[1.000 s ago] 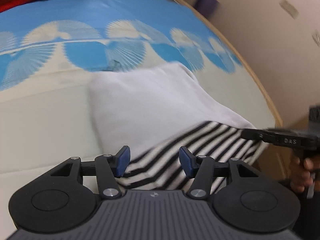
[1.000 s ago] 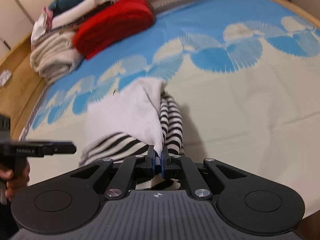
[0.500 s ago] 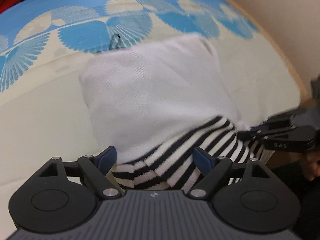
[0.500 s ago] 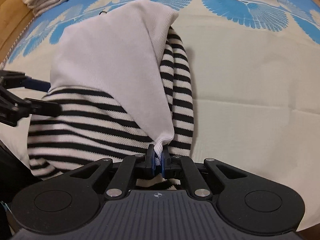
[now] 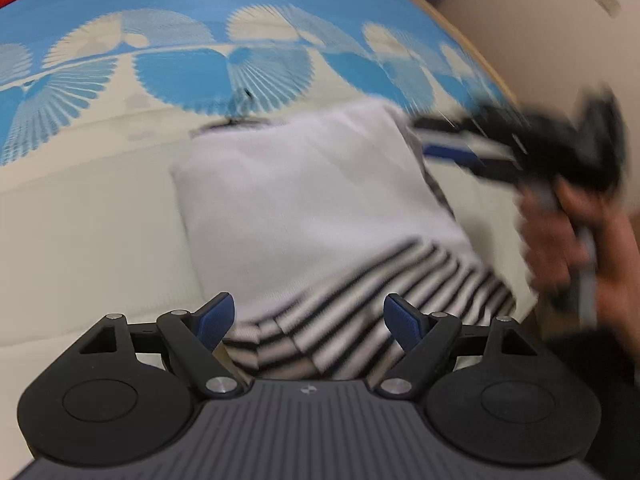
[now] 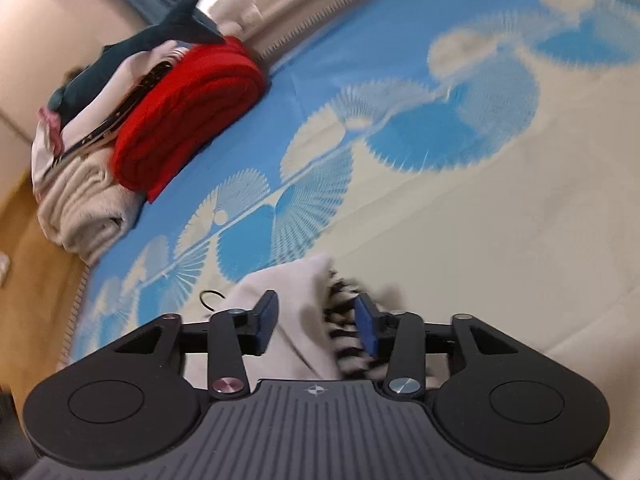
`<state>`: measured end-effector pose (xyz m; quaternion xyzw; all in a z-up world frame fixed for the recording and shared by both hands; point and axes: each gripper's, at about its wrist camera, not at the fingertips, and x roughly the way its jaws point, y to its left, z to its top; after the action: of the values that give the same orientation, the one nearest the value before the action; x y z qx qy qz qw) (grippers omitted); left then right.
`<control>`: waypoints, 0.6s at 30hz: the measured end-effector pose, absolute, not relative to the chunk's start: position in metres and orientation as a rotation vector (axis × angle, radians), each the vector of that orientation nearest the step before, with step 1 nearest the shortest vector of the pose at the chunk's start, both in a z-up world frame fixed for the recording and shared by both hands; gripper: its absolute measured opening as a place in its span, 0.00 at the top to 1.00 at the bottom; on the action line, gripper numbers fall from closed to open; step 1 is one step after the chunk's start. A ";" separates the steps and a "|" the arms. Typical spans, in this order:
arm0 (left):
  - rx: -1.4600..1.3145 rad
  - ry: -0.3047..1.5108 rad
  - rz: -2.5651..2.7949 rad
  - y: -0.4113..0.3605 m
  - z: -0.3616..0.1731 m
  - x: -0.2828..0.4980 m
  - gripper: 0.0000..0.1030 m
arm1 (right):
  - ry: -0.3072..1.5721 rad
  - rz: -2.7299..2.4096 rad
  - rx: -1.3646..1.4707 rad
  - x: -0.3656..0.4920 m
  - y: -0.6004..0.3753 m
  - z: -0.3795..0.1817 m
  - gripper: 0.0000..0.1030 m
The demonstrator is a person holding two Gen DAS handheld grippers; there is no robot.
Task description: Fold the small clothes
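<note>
While both jaws stand apart and hold nothing, the left hand-held gripper [image 5: 308,318] and right hand-held gripper [image 6: 316,322] hover over the striped garment [image 5: 304,208], folded on the patterned bed cover [image 5: 80,216]; snagging could undo the fold.

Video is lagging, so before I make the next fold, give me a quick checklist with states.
1. Left gripper open: ok.
2. Right gripper open, nothing clamped: ok.
3. Striped garment lies on the bed cover, white panel over stripes: ok.
4. Striped hem sits between the left fingers: ok.
5. Fold edges even: cannot tell, blurred.
6. Red blanket away from the garment: ok.
</note>
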<state>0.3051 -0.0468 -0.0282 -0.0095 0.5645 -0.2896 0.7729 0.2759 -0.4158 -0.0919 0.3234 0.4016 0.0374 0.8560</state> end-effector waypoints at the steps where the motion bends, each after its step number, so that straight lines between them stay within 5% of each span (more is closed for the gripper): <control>1: 0.007 1.231 -0.644 -0.049 -0.031 0.300 0.17 | 0.860 0.081 0.702 0.286 -0.414 -0.097 0.54; 3: 0.066 1.260 -0.662 -0.053 -0.039 0.292 0.16 | 0.846 0.090 0.727 0.296 -0.407 -0.101 0.72; 4: 0.093 1.278 -0.660 -0.055 -0.044 0.290 0.16 | 0.805 0.088 0.723 0.298 -0.406 -0.097 0.97; 8: 0.118 1.307 -0.678 -0.054 -0.059 0.286 0.12 | 0.563 0.090 0.696 0.290 -0.406 -0.065 0.98; 13: 0.260 1.317 -0.684 -0.060 -0.076 0.279 0.10 | 0.923 -0.198 0.551 0.313 -0.408 -0.120 0.98; 18: 0.279 1.342 -0.705 -0.053 -0.080 0.277 0.09 | 0.934 -0.161 0.343 0.314 -0.389 -0.123 0.97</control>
<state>0.2769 -0.0530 -0.0799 0.1262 0.6066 -0.3187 0.7173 0.3138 -0.3888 -0.1228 0.1644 0.4474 -0.0772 0.8757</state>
